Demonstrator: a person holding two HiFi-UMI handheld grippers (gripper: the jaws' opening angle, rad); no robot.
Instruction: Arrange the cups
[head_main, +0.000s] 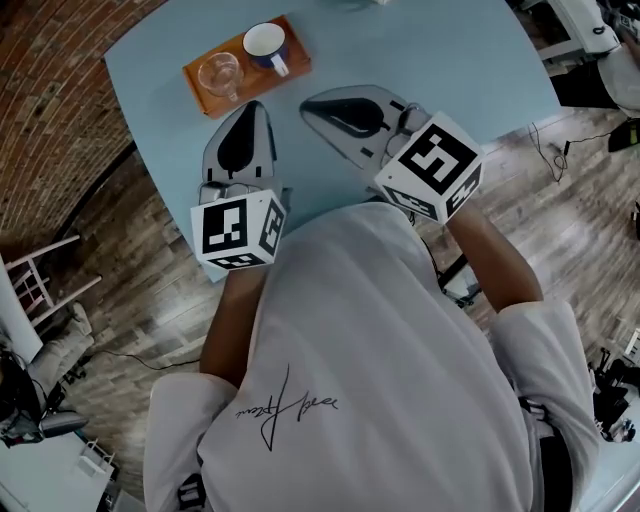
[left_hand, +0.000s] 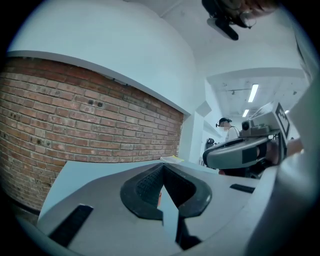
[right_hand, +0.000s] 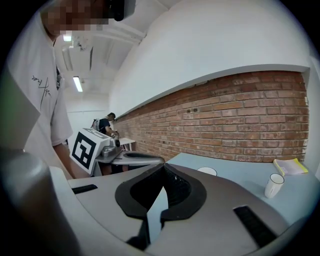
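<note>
An orange tray (head_main: 290, 70) lies at the far left of the light blue table (head_main: 450, 70). On it stand a clear glass cup (head_main: 219, 72) and a white mug with a blue outside (head_main: 265, 45). My left gripper (head_main: 258, 106) hovers just short of the tray, shut, with nothing between its jaws (left_hand: 162, 167). Beside it on the right, my right gripper (head_main: 308, 104) points toward the tray's right end. It is shut too and holds nothing (right_hand: 162, 166). In the right gripper view a white cup rim (right_hand: 207, 171) peeks over the jaw and a small white cup (right_hand: 273, 185) stands further right.
A yellow booklet (right_hand: 289, 166) lies on the table near the brick wall (right_hand: 240, 125). The table's rounded near edge (head_main: 200, 215) runs close under both grippers. The person's torso (head_main: 380, 380) fills the lower head view. Another person (left_hand: 225, 127) stands far behind.
</note>
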